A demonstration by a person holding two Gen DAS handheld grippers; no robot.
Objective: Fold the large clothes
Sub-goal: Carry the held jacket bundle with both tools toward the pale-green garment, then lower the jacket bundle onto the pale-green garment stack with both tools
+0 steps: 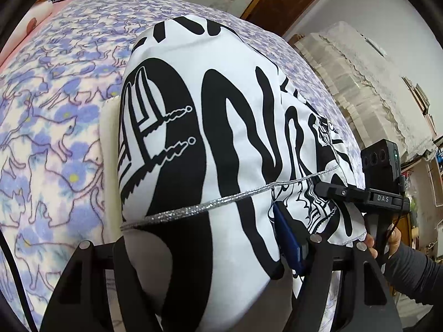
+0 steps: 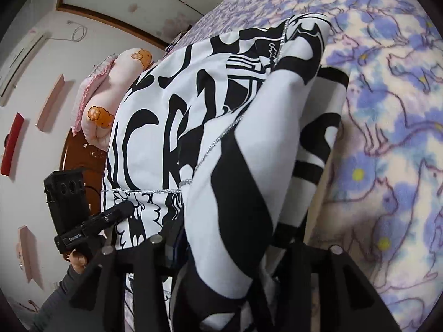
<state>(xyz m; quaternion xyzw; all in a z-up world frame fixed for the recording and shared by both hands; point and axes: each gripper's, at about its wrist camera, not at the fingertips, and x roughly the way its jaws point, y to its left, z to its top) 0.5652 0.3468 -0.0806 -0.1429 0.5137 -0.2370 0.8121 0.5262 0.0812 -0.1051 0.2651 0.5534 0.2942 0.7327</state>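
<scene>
A large white garment (image 1: pixel 221 127) with bold black print and a silver trim lies bunched on the bed and drapes over both grippers. My left gripper (image 1: pixel 199 171) stands wide with the cloth heaped loosely between its cream finger (image 1: pixel 109 138) and its blue pad (image 1: pixel 288 238). My right gripper (image 2: pixel 249 182) is also parted. The garment (image 2: pixel 171 127) hangs over it and hides its fingertips. Each gripper shows in the other's view at the garment's near corner: the right gripper (image 1: pixel 335 192) and the left gripper (image 2: pixel 113 215).
The bed is covered by a fleece blanket (image 1: pixel 55 116) (image 2: pixel 387 105) with purple cats and blue flowers. A pink pillow (image 2: pixel 110 96) lies at its head by a wooden headboard (image 2: pixel 80 166). A lace-covered cabinet (image 1: pixel 360 83) stands beside the bed. A person's hands (image 1: pixel 393 240) (image 2: pixel 77 257) hold the handles.
</scene>
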